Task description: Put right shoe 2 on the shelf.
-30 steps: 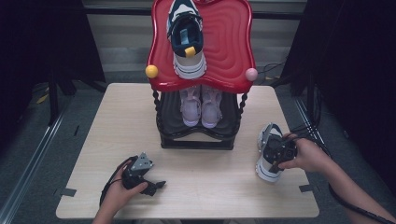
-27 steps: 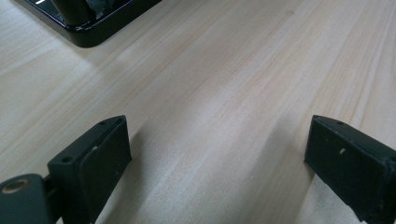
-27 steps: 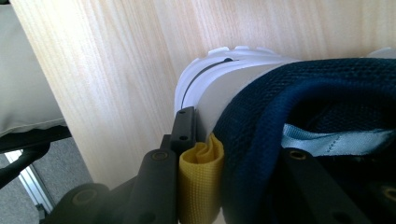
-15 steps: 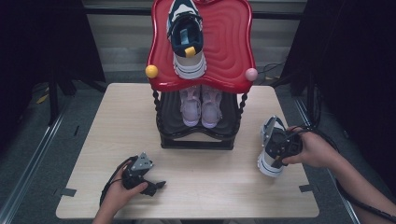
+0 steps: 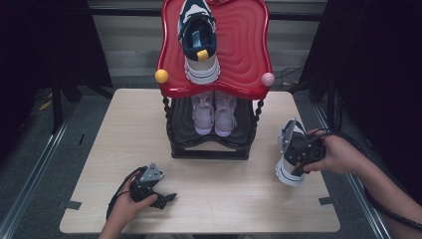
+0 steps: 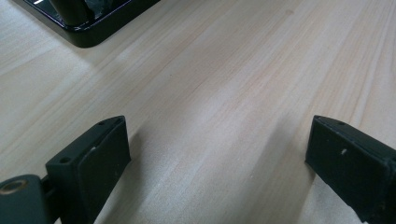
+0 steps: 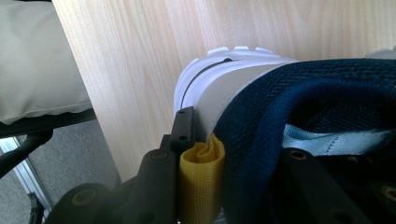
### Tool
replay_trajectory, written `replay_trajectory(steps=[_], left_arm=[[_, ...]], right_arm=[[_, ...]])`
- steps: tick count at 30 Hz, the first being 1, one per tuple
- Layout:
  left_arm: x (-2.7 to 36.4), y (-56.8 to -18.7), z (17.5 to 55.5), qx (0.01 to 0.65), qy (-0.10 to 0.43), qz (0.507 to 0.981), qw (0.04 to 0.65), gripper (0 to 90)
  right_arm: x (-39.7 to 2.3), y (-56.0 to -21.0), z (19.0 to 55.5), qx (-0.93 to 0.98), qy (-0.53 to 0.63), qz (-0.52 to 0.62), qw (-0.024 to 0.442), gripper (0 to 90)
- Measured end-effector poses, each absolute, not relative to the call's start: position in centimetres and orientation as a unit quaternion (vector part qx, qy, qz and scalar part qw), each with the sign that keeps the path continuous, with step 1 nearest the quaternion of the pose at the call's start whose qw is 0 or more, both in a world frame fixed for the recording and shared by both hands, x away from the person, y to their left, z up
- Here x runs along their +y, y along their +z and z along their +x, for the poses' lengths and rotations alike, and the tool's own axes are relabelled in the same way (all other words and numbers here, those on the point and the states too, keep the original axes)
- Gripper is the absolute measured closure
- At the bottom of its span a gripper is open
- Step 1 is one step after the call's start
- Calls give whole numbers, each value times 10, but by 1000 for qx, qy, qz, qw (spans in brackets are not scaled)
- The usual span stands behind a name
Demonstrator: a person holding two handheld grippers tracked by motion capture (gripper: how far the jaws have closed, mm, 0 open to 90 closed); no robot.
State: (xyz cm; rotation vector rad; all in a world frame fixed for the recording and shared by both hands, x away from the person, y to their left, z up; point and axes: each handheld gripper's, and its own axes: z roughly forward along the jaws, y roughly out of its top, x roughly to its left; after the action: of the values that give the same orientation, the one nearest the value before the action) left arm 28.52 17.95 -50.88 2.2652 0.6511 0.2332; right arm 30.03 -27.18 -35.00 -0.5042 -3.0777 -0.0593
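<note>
Shoe (image 5: 290, 154) pinched at its heel by right gripper (image 5: 302, 158), toe pointing far, red shelf (image 5: 244, 45) far left; left gripper (image 5: 158, 196) open, empty

The left gripper (image 5: 166, 198) lies low in the person's left hand (image 5: 130, 205), jaws level and spread wide with nothing between them; the left gripper view shows both black pads (image 6: 100, 161) apart. The right gripper (image 5: 293, 162) sits well to the right of it, held in the right hand (image 5: 334, 154) with the forearm coming in from the lower right. Its jaws are clamped on what they hold, one pad (image 7: 184, 126) pressed flat against it.
</note>
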Motion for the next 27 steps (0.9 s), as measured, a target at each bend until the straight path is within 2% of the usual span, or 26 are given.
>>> replay_trajectory(steps=[27], left_arm=[[180, -509, 285, 253, 89, 887, 376, 54]], right_arm=[[-261, -304, 304, -987, -20, -159, -1, 689]])
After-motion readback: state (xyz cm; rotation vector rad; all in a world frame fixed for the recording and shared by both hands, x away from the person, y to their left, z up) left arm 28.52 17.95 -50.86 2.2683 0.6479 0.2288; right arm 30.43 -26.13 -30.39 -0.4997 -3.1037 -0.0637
